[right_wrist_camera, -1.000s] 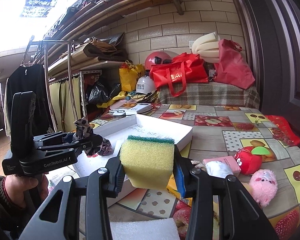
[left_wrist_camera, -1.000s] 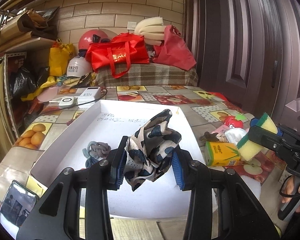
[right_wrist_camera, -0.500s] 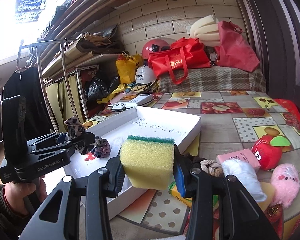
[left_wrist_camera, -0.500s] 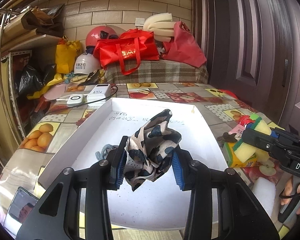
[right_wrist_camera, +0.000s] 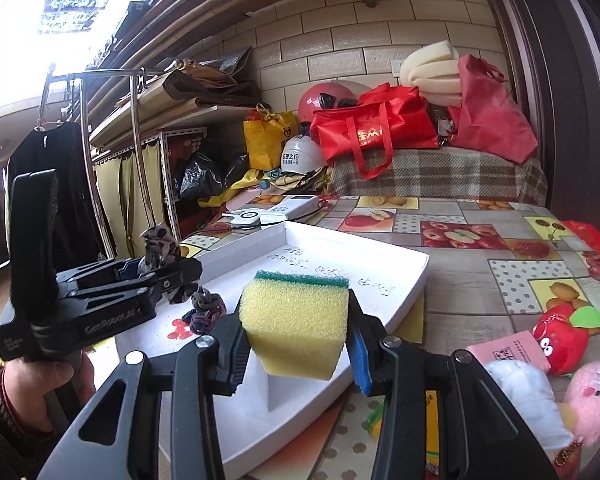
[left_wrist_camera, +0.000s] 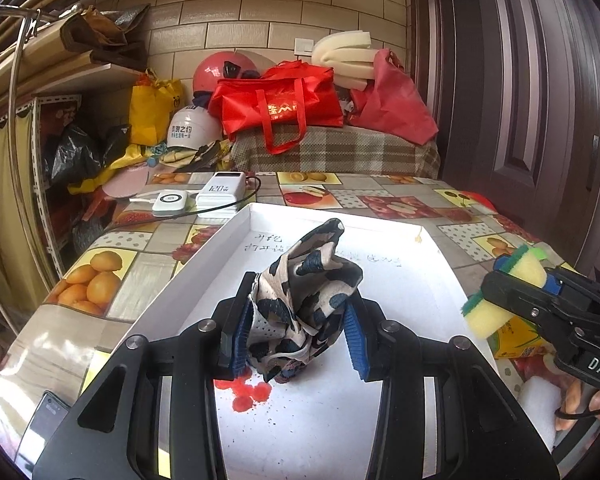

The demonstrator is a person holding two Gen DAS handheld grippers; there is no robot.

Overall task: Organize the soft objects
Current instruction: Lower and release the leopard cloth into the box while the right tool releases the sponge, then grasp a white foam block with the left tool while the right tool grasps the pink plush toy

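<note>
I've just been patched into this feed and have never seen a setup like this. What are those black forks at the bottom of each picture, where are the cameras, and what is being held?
There is no robot arm here. A person holds one hand-held gripper in each hand, and a fisheye camera on each looks forward along its two fingers, so the black forks are the fingers themselves.

In the left wrist view, the left hand-held gripper is shut on a crumpled patterned cloth, held over a shallow white tray with handwriting on its floor. The right hand-held gripper is shut on a yellow sponge with a green top, near the tray's edge. Each tool also appears in the other's picture.

A knotted scrunchie lies in the tray. To the right, on the fruit-patterned tablecloth, sit a red apple toy, a pink plush and a pink card.
</note>
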